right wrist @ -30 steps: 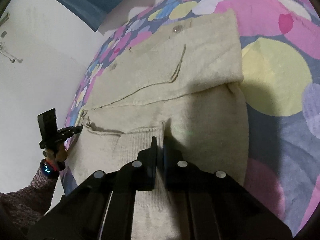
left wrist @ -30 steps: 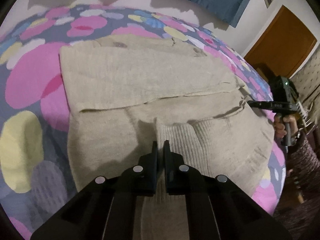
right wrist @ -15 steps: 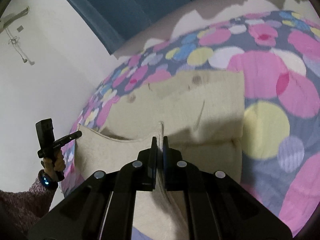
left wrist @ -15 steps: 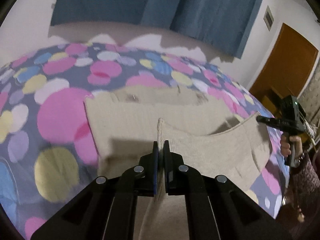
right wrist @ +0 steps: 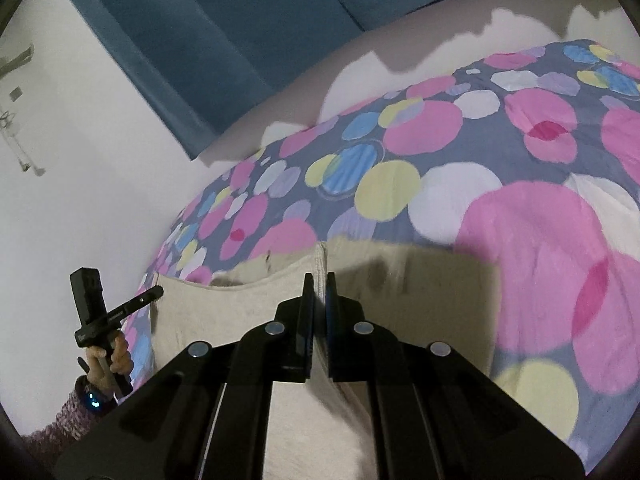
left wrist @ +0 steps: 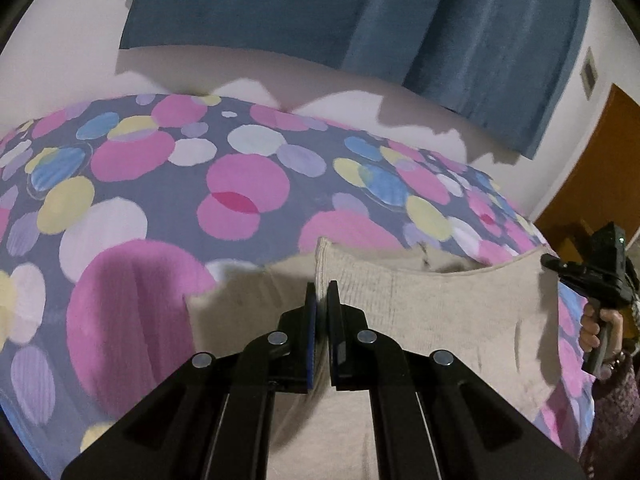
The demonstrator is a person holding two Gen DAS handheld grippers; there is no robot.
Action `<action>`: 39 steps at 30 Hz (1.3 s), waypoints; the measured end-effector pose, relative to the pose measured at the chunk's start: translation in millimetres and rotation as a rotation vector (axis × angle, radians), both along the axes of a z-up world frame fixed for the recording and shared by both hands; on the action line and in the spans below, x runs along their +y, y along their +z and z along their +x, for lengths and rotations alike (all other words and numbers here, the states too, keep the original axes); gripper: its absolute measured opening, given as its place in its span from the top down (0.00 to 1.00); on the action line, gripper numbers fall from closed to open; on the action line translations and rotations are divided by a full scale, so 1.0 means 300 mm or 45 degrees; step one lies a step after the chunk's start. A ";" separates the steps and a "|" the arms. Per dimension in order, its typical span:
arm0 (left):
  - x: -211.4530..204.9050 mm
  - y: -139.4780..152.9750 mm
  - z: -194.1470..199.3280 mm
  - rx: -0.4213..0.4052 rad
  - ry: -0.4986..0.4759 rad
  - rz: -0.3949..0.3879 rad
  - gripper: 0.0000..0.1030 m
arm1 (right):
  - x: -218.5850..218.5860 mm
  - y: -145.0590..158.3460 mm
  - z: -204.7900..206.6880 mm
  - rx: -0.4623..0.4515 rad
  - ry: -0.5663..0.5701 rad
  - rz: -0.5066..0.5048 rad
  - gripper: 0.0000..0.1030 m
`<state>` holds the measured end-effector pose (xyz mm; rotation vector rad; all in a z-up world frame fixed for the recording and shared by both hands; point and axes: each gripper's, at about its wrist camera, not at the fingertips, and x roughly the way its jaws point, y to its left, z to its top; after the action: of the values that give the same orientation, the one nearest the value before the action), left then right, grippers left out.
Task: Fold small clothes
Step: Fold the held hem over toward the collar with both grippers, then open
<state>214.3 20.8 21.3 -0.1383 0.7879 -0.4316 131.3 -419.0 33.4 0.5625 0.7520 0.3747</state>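
- the beige knit sweater [left wrist: 440, 312] is lying on the dotted bedspread [left wrist: 160, 200], with its near ribbed hem lifted clear of the bed; the far part with the buttons is flat on the cover
- the left gripper [left wrist: 321, 300] is clamped tight on one corner of that hem; the fabric edge is seen poking up between the closed jaws, so it's held, not just touched
- same story for the right gripper [right wrist: 317, 292]; pinched shut on the other hem corner, knit sticking up between the jaws; in the left wrist view it's also seen off at the right edge with the hem strung across to it
- the hem is stretched fairly taut between the two corners, sagging a little in the middle
- step in hand, by the look of it: the bottom-to-top fold; the lower half is being carried toward the collar end
- what's called for next, probably: both corners carried on together at an even height, laid down near the far edge so the hem lines up square; only then should the jaws be let go
- if one side is let ahead of the other, a skewed fold is likely; some smoothing might be needed afterwards
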 end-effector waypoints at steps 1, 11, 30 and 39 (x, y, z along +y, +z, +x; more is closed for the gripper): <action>0.000 -0.010 0.026 0.007 0.013 -0.004 0.96 | -0.002 -0.012 0.031 0.009 -0.006 0.006 0.96; -0.030 -0.176 0.235 0.111 0.096 0.060 0.96 | -0.015 -0.213 0.273 0.170 -0.054 0.024 0.96; 0.031 -0.307 0.268 0.208 0.134 -0.017 0.95 | -0.079 -0.404 0.308 0.312 -0.128 0.156 0.97; 0.071 -0.253 0.199 0.211 0.120 -0.084 0.76 | -0.077 -0.330 0.275 0.307 -0.193 0.123 0.68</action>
<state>274.1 42.1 -54.8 -0.2743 0.9265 -0.3600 213.6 -442.0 -65.6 0.7603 0.9195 0.2050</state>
